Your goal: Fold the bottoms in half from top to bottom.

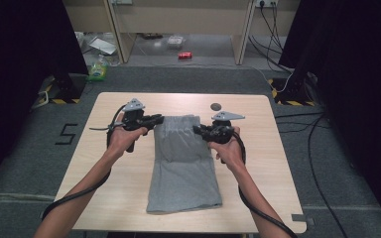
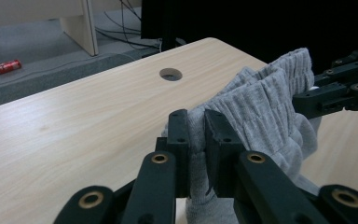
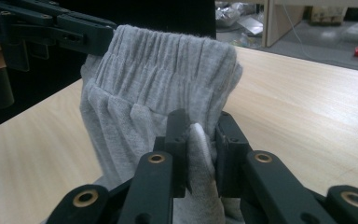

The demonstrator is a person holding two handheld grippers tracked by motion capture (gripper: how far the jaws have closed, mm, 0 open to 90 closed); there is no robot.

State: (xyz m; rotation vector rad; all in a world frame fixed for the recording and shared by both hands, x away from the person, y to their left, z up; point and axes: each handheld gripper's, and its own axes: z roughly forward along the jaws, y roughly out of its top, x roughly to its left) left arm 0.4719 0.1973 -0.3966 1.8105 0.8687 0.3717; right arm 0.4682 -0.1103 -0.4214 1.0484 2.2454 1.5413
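On table centre: grey garment (image 1: 183, 168), folded, long axis running from near edge toward far edge
Garment top edge: ribbed elastic waistband (image 3: 168, 65), lifted off the wood, stretched between both grippers; lower part lies flat
Left gripper (image 1: 158, 119): clamped on left corner of waistband, fabric pinched between jaws in left gripper view (image 2: 196, 140)
Right gripper (image 1: 197, 130): clamped on right corner of waistband, cloth bunched between jaws in right gripper view (image 3: 200, 140)
Garment bottom edge: near the table's near edge, not overhanging
Table (image 1: 119, 198): light wood, bare strips left and right of garment, wide on both sides
Far side: bare wood past waistband, round hole (image 1: 216, 106) just beyond right gripper
Floor beyond: red can (image 1: 185, 55), cables (image 1: 317, 163) right of table, well apart
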